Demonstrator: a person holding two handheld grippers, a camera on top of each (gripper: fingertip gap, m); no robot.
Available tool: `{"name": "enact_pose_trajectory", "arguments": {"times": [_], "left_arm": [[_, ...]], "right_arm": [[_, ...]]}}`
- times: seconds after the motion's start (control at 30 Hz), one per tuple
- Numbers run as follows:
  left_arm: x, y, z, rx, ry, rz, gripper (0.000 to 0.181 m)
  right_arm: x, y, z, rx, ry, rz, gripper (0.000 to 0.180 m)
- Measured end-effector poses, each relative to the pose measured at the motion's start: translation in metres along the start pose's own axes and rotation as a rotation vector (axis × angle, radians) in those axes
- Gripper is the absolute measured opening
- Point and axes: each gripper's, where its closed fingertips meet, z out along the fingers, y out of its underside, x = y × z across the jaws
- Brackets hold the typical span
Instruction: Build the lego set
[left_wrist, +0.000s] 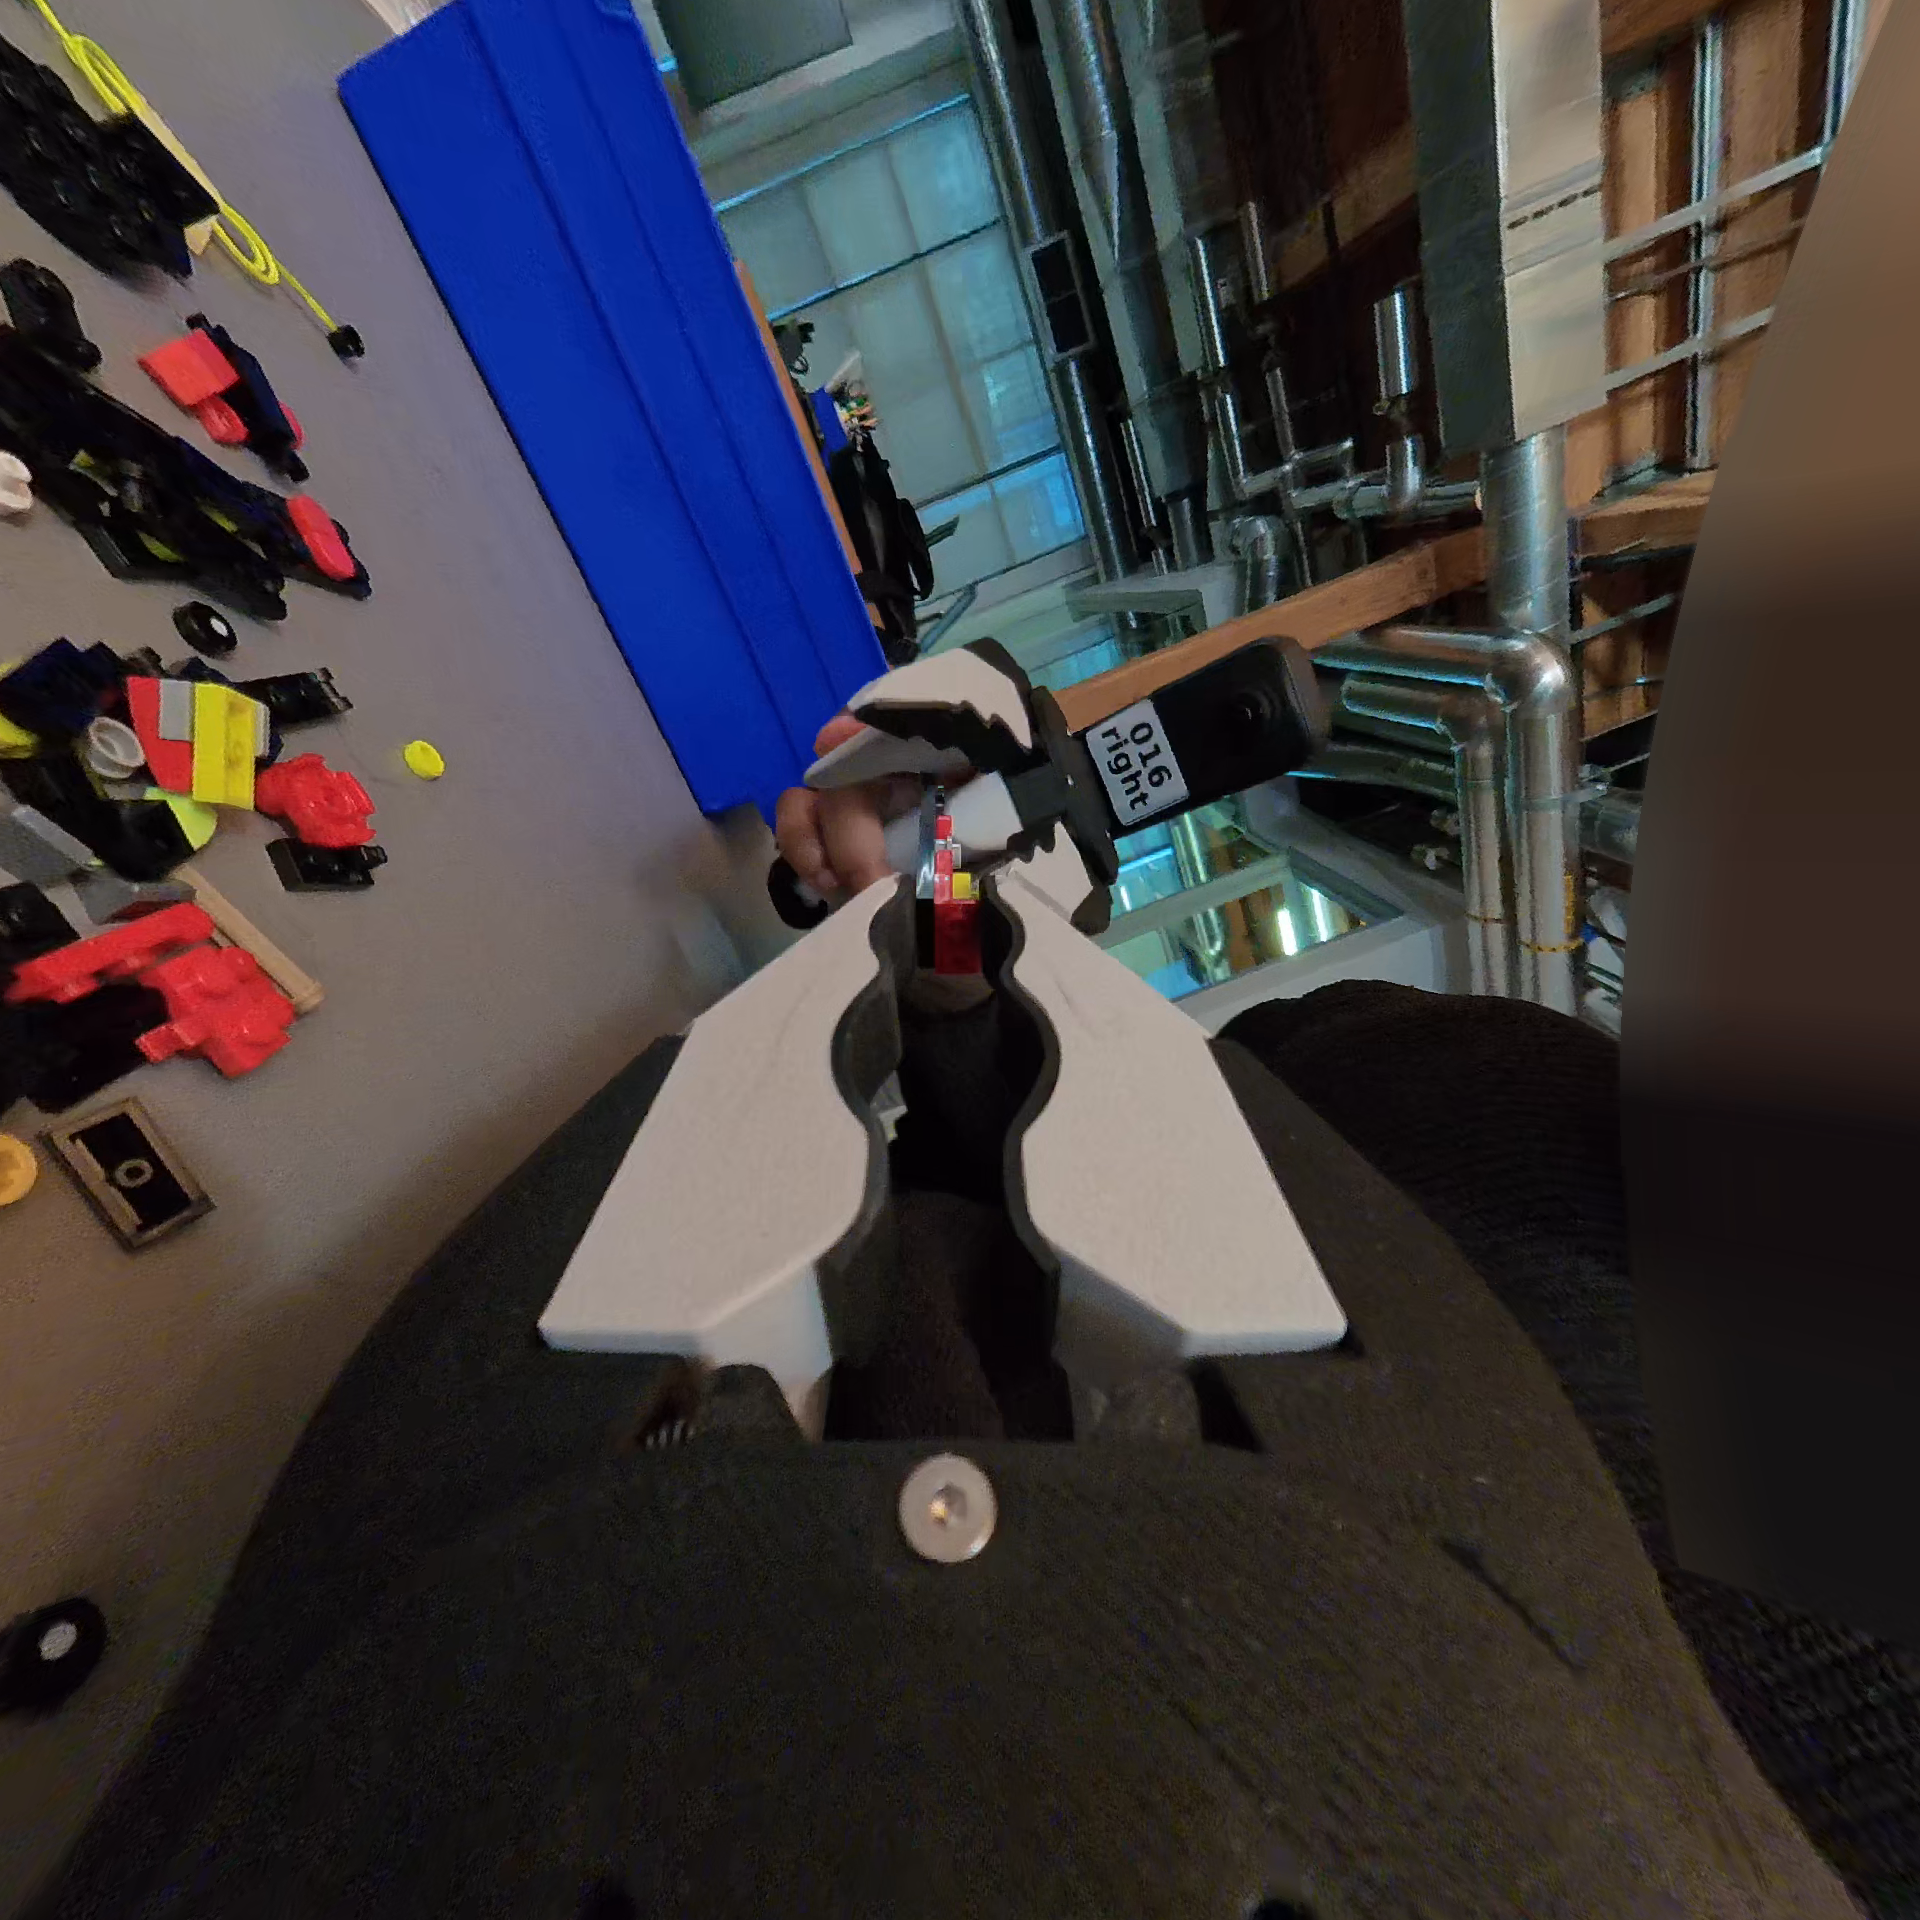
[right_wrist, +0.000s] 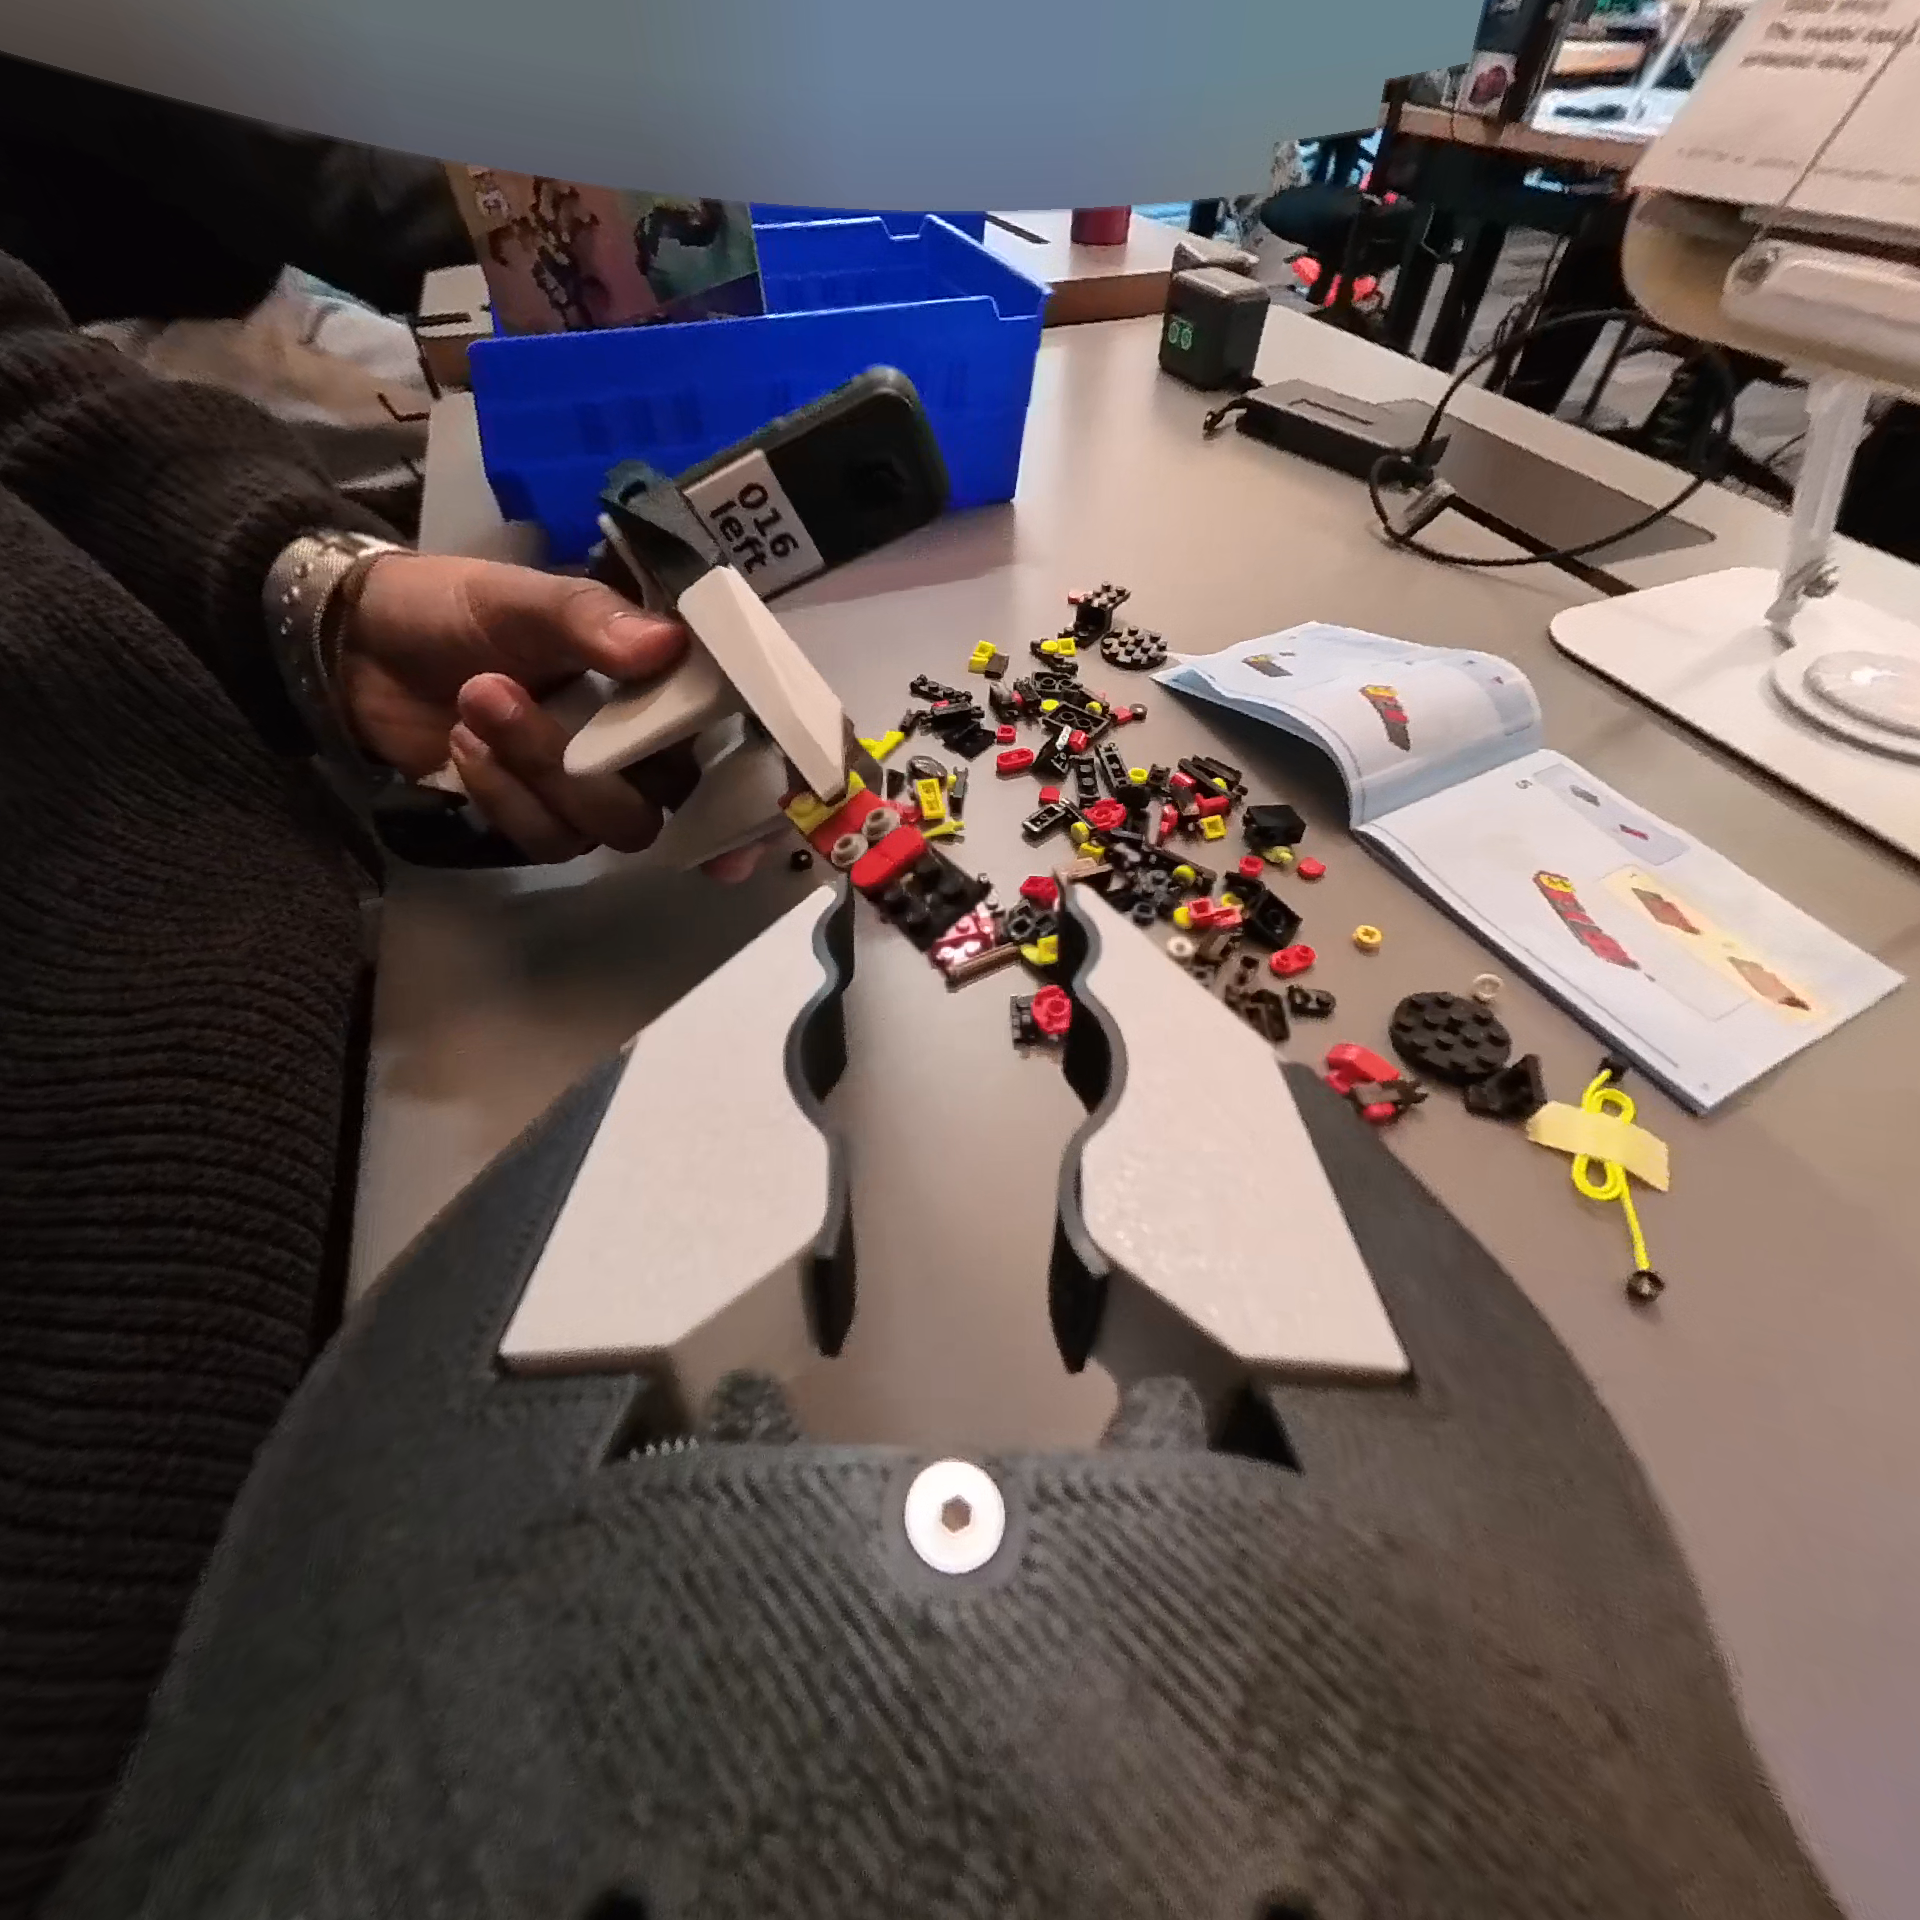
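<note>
— Lego assembly of red, black and yellow bricks (right_wrist: 894, 873): where is it?
— Pinched at one end by the left gripper (right_wrist: 821, 790), held above the grey table (right_wrist: 1195, 540), at twelve o'clock from the right gripper (right_wrist: 956, 914).
— And that right gripper?
— Parted wide, holding nothing. Loose bricks (right_wrist: 1132, 810) lie scattered beyond it; an open instruction booklet (right_wrist: 1538, 831) at two o'clock, a blue plastic bin (right_wrist: 748, 395) at eleven.

Both wrist cameras look forward along their claws, closely facing each other, sharing the brick-strewn table (right_wrist: 1195, 540).
</note>
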Motion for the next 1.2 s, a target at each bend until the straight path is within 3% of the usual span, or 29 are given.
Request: {"name": "enact_pose_trajectory", "arguments": {"times": [0.43, 0.57, 0.83, 1.2], "left_arm": [[-0.004, 0.000, 0.001, -0.026, -0.152, 0.267, 0.008], [-0.002, 0.000, 0.002, -0.021, -0.130, 0.259, 0.008], [0.003, 0.000, 0.003, -0.020, -0.094, 0.243, 0.009], [0.003, 0.004, 0.005, -0.036, -0.091, 0.242, 0.009]], "right_arm": [[0.001, 0.006, 0.004, 0.008, -0.097, 0.322, 0.035], [-0.007, 0.002, 0.003, 0.042, -0.198, 0.418, 0.017], [-0.011, -0.007, -0.002, 0.103, -0.318, 0.583, 0.005], [-0.015, -0.008, -0.004, 0.092, -0.356, 0.592, 0.004]]}}
